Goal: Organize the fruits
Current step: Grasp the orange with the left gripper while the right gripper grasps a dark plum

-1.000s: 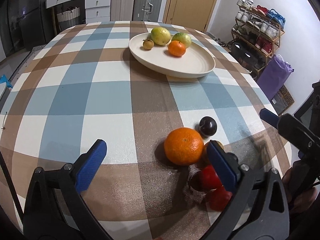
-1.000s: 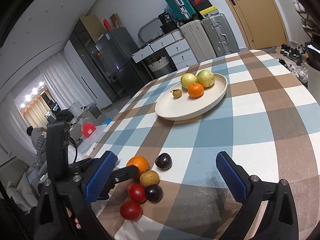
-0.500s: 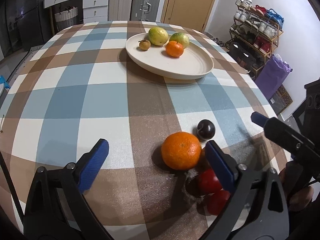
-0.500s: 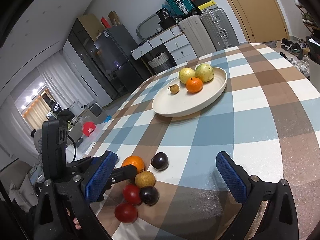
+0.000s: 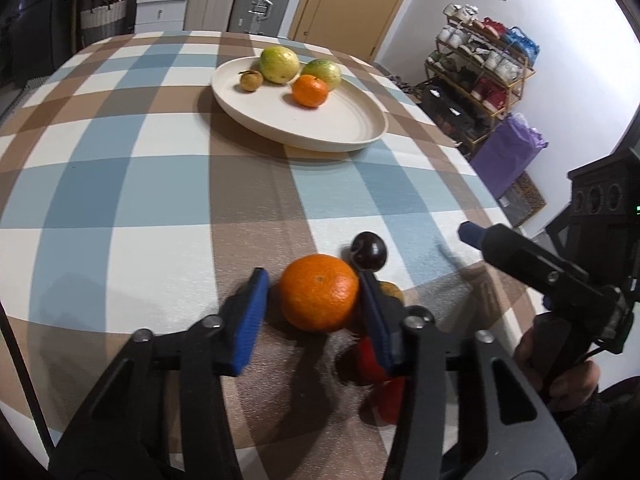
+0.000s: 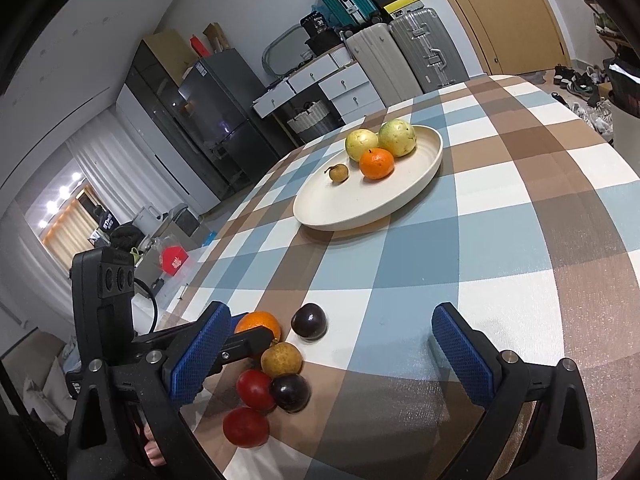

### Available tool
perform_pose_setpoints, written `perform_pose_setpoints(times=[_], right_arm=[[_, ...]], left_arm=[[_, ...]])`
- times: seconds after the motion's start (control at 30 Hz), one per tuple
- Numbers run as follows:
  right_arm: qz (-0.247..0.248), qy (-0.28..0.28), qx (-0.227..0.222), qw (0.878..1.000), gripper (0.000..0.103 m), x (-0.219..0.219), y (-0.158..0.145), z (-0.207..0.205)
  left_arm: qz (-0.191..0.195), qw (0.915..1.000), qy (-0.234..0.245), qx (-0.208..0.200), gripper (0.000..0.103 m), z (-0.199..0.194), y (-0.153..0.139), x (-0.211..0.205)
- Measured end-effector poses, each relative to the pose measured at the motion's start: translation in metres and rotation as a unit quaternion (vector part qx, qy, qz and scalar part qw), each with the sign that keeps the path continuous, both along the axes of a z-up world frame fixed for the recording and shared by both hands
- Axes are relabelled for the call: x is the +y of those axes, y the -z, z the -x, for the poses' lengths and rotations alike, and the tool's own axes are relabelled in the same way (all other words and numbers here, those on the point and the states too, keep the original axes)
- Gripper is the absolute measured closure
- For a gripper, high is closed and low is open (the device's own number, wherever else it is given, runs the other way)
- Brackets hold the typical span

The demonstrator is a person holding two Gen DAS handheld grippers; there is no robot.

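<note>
A large orange (image 5: pixel 318 292) lies near the front edge of the checked table, in a cluster with a dark plum (image 5: pixel 369 251), a brown fruit (image 6: pixel 281 359), two red fruits (image 6: pixel 255 389) and a second dark plum (image 6: pixel 291 392). My left gripper (image 5: pixel 314 316) straddles the orange, its jaws narrowed around it; the right pad seems to touch, a small gap shows at the left pad. My right gripper (image 6: pixel 332 352) is wide open above the table beside the cluster. A cream plate (image 5: pixel 352 120) farther back holds two green-yellow fruits, a small orange and a small brown fruit.
The table's right edge (image 5: pixel 492 200) drops off toward a shoe rack and a purple bag. Suitcases, drawers and a door stand behind the table. Bare tablecloth (image 5: pixel 120 184) lies between the cluster and the plate.
My left gripper moved forward and its jaws closed in from wide open to either side of the large orange. My right gripper stayed open and shifted only slightly.
</note>
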State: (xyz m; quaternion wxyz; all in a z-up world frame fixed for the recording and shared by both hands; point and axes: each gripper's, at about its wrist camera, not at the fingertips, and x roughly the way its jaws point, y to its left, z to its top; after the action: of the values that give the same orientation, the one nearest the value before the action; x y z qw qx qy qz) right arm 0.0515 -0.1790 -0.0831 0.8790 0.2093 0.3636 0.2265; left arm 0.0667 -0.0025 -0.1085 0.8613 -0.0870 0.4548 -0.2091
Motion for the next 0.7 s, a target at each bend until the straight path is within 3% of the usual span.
perform_pose_setpoints(times=[0.47,0.7], right_arm=[[0.031,0.001,0.007,1.0,0.001,0.009,-0.004,0.001],[0.046,-0.003,0.032,0.998,0.001,0.02,-0.001,-0.006]], left_arm=[[0.049,0.9986,-0.017,-0.005,0.066,0.008,-0.001,0.028],[0.066,0.9973,-0.029,-0.014,0.066,0.022,-0.006,0.054]])
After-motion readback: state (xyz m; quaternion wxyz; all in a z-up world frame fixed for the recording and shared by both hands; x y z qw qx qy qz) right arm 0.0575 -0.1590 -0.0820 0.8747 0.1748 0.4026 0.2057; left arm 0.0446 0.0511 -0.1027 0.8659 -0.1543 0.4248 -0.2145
